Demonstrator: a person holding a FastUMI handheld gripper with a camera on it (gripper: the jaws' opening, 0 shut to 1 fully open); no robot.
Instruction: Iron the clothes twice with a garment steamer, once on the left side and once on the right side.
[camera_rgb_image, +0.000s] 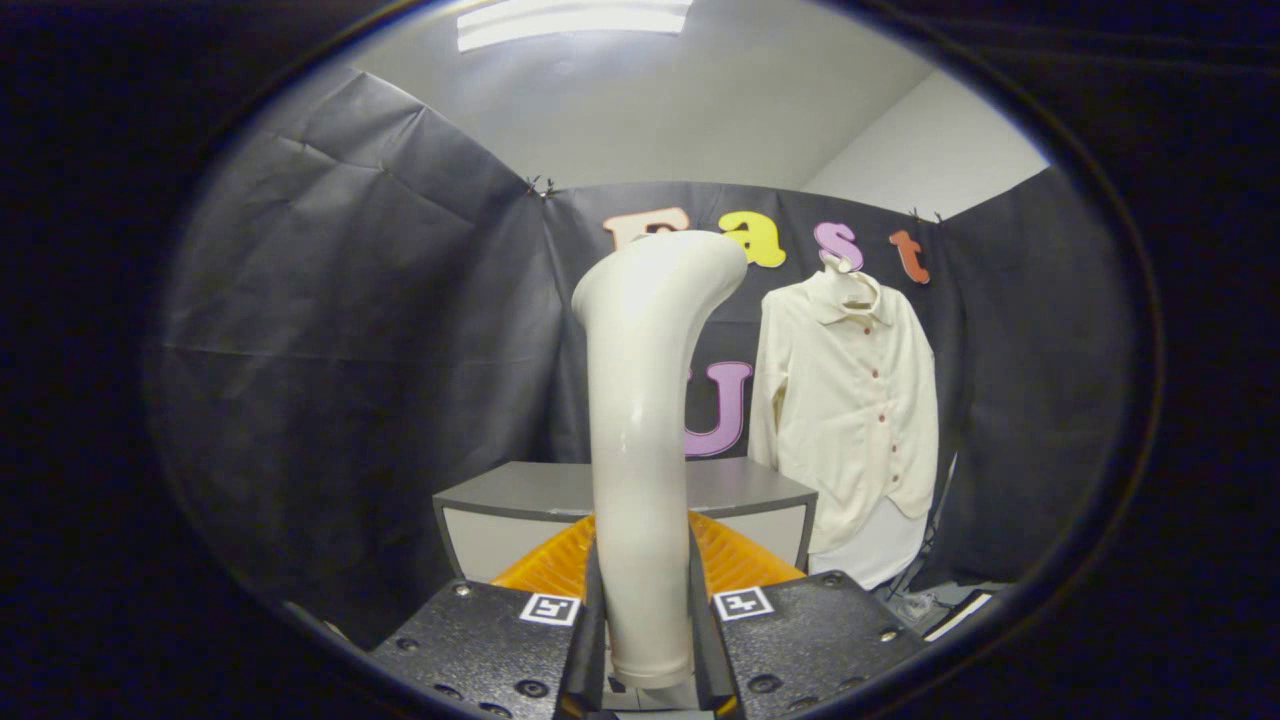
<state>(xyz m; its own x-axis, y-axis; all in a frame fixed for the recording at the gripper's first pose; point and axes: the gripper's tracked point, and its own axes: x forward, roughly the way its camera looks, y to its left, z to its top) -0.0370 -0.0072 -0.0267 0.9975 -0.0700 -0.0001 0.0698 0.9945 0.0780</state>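
A cream garment steamer (640, 440) stands upright between my two fingers, its handle running up from them and its head bending toward the right at the top. My gripper (645, 620) is shut on the steamer's handle, one black finger pressing each side. Beyond and to the right of the steamer, a cream long-sleeved shirt (850, 410) with dark buttons hangs on a hanger against the black cloth wall. A white layer shows below the shirt's hem. The steamer's head is well short of the shirt.
A grey-topped white cabinet (540, 500) stands just beyond the fingers, left of the shirt. An orange ridged object (740, 560) lies right behind the fingers. Some clutter sits on the floor under the shirt (930, 600).
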